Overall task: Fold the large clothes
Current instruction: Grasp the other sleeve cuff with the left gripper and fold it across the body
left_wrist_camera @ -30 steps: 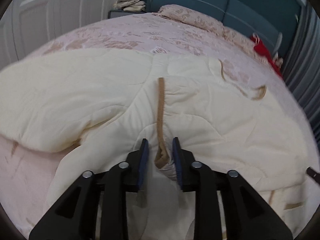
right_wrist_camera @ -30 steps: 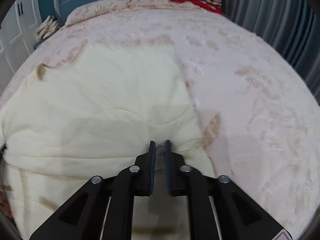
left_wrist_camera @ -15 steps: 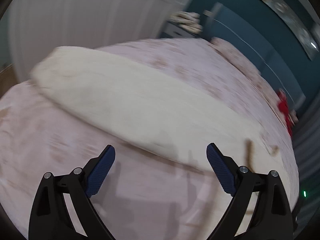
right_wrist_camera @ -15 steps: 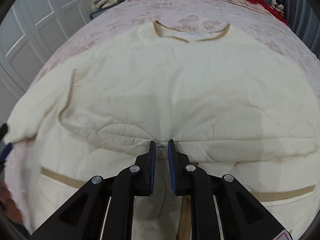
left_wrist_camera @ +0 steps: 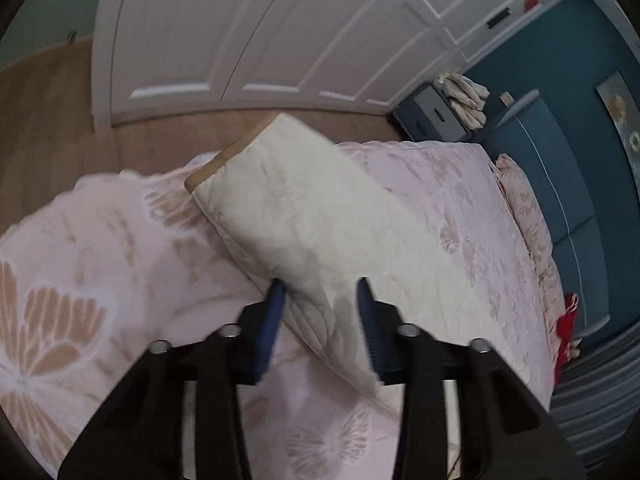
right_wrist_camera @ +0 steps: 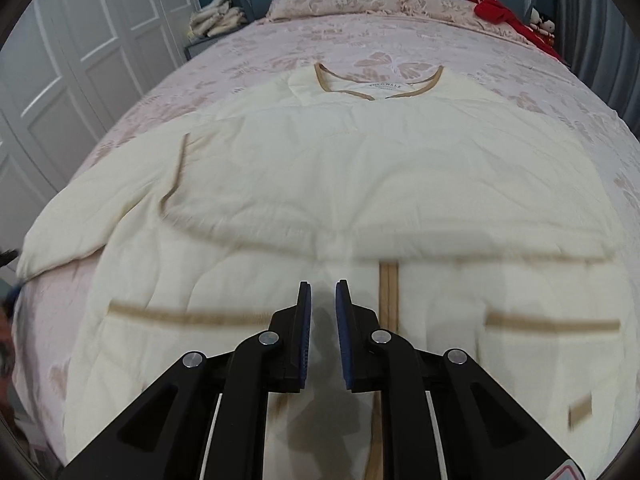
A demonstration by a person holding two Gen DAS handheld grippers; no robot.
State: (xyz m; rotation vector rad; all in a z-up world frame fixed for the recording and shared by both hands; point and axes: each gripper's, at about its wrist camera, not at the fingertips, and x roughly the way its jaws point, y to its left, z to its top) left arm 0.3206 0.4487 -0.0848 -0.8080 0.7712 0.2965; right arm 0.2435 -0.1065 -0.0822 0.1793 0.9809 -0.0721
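A cream quilted jacket [right_wrist_camera: 360, 184] with tan trim lies front up on the bed, its collar [right_wrist_camera: 378, 84] at the far end. One sleeve is folded across the chest. The other sleeve [left_wrist_camera: 304, 216] stretches toward the bed's left edge, its tan cuff [left_wrist_camera: 228, 152] over the side. My left gripper [left_wrist_camera: 320, 312] is narrowed around that sleeve's near part, one blue pad at its edge and one on top. My right gripper [right_wrist_camera: 323, 320] hovers just above the jacket's lower front beside the tan placket [right_wrist_camera: 388, 292], shut with nothing between its pads.
The pink floral bedspread [right_wrist_camera: 520, 60] covers the bed, with pillows [right_wrist_camera: 340, 0] and a red item [right_wrist_camera: 500, 12] at the headboard. White wardrobe doors [left_wrist_camera: 240, 40] and wooden floor [left_wrist_camera: 48, 112] lie left of the bed. A nightstand [left_wrist_camera: 432, 116] holds folded cloth.
My left gripper let go of the jacket's front, swung left, opened wide, then narrowed on the outstretched sleeve. My right gripper carried a sleeve across the chest, released it and drew back.
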